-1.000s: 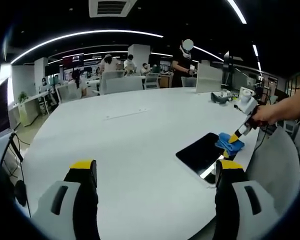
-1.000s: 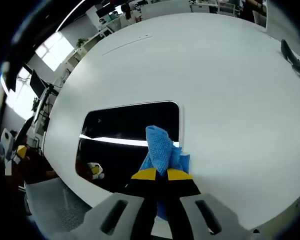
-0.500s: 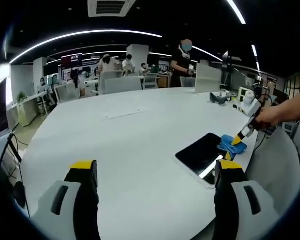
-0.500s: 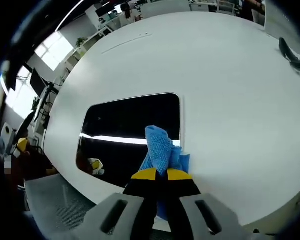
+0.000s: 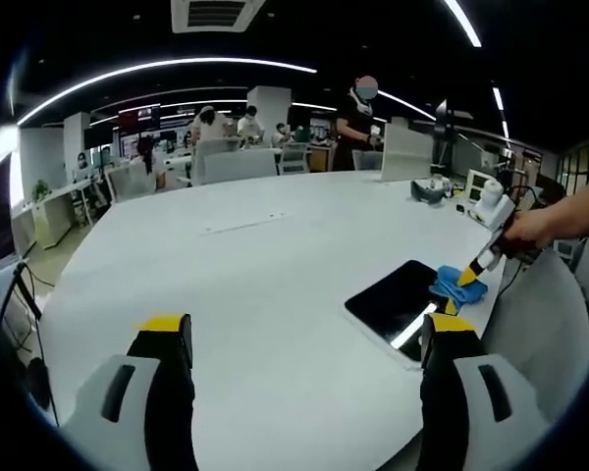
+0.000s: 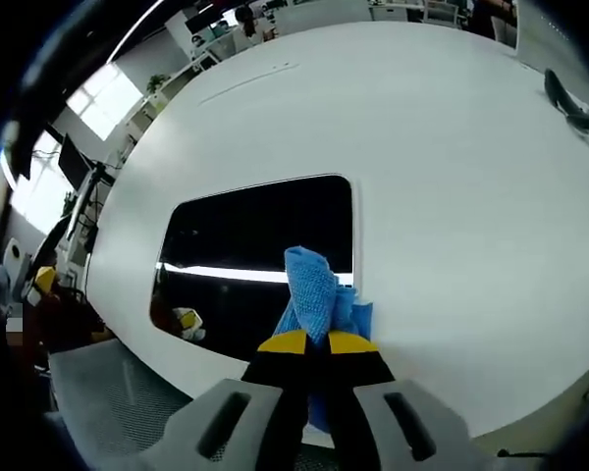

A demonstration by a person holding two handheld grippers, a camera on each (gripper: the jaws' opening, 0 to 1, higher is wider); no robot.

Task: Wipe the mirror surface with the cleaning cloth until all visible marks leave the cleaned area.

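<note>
A dark rectangular mirror (image 6: 255,250) lies flat on the white table (image 6: 422,167), reflecting a bright ceiling light strip. My right gripper (image 6: 309,343) is shut on a blue cleaning cloth (image 6: 314,289), which rests on the mirror's near right corner. In the left gripper view the mirror (image 5: 398,299) sits near the table's right edge, with the cloth (image 5: 455,285) at its far corner under the right gripper (image 5: 468,274), held by a person's hand. My left gripper (image 5: 299,339) stands open above bare table, well left of the mirror.
A headset-like device (image 5: 430,191) and small boxes (image 5: 483,186) lie at the table's far right. A dark object (image 6: 569,103) lies to the right of the mirror. People (image 5: 358,123), chairs and desks stand beyond the table. A grey chair (image 5: 535,334) sits by the right edge.
The right gripper with the cloth has slid slightly toward the mirror's far right corner, so more of the mirror shows in its view. The left gripper has stayed still.
</note>
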